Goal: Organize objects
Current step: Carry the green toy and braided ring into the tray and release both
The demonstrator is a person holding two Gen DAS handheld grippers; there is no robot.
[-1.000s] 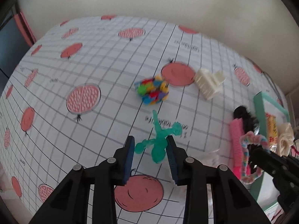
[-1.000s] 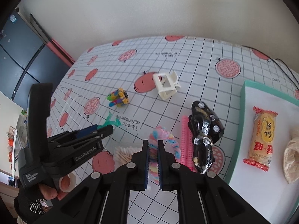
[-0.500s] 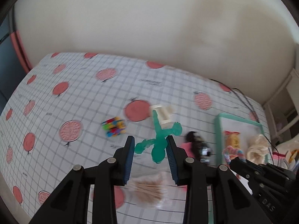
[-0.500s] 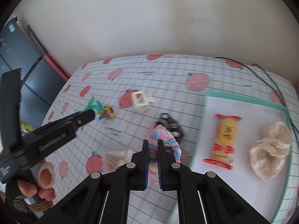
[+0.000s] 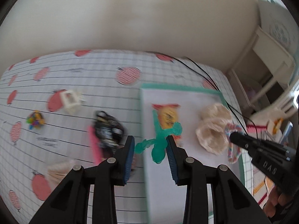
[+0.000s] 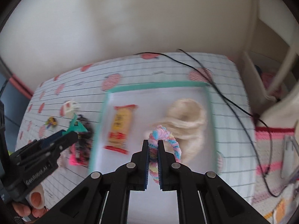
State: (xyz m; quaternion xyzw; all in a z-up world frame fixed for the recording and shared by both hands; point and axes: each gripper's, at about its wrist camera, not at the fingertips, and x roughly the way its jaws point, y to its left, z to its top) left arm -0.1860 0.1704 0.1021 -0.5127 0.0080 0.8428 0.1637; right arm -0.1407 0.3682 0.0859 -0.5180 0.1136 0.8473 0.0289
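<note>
A table covered in a white grid-lined cloth with red fruit prints (image 5: 78, 85) stands against a cream wall. The left gripper (image 5: 150, 147) grips a translucent green plastic figure (image 5: 158, 141) above the left edge of the teal-rimmed white tray (image 6: 158, 84). The right gripper (image 6: 153, 145) pinches a pastel twisted fabric loop (image 6: 168, 140) over the tray's middle.

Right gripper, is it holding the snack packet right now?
No, the right gripper is clamped on the pastel twisted hair tie, while the snack packet lies on the tray.
</note>
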